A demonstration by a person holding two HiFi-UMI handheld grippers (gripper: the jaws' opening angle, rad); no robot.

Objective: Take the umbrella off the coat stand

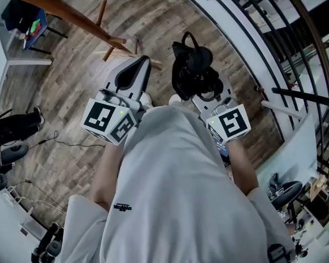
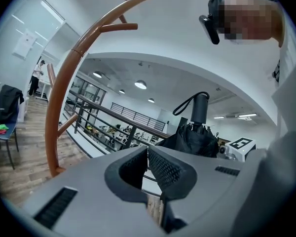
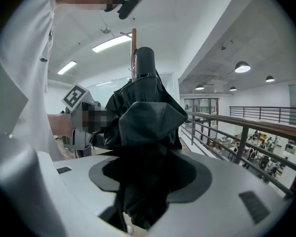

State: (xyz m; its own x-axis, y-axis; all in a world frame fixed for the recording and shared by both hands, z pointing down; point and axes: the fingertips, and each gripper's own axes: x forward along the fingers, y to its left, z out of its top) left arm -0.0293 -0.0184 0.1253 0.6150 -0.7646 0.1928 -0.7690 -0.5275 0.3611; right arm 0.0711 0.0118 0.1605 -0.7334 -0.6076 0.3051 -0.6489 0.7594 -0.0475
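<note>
- Currently the right gripper (image 3: 144, 179) has its jaws closed on the umbrella (image 3: 148, 122). The folded black fabric fills the whole space between the two jaws and hangs out below them.
- Umbrella position: clamped between the right jaws, upright. Its black handle (image 3: 145, 60) rises straight above the jaws, and the bunched canopy bulges ahead of the jaw tips.
- In the head view, the umbrella (image 1: 194, 73) projects forward from the right gripper, beyond its marker cube (image 1: 230, 123).
- The left gripper (image 2: 148, 154) has its jaws brought together at the tips. Nothing sits between the ribbed pads (image 2: 166, 171).
- Seen from the left gripper view, the umbrella (image 2: 195, 137) stands to the right of the left jaws and behind them, apart from them. Its wrist strap (image 2: 182, 105) loops out beside the handle.
- The coat stand (image 2: 64, 83), a curved brown wooden frame, rises to the left of the left jaws, well apart from the umbrella. No part of the umbrella touches it.
- In the head view, the coat stand (image 1: 60, 10) lies ahead of the left gripper's marker cube (image 1: 108, 119), over a wooden floor (image 1: 77, 92).
- A dark metal railing (image 3: 237, 122) runs to the right of the right jaws, behind the umbrella.
</note>
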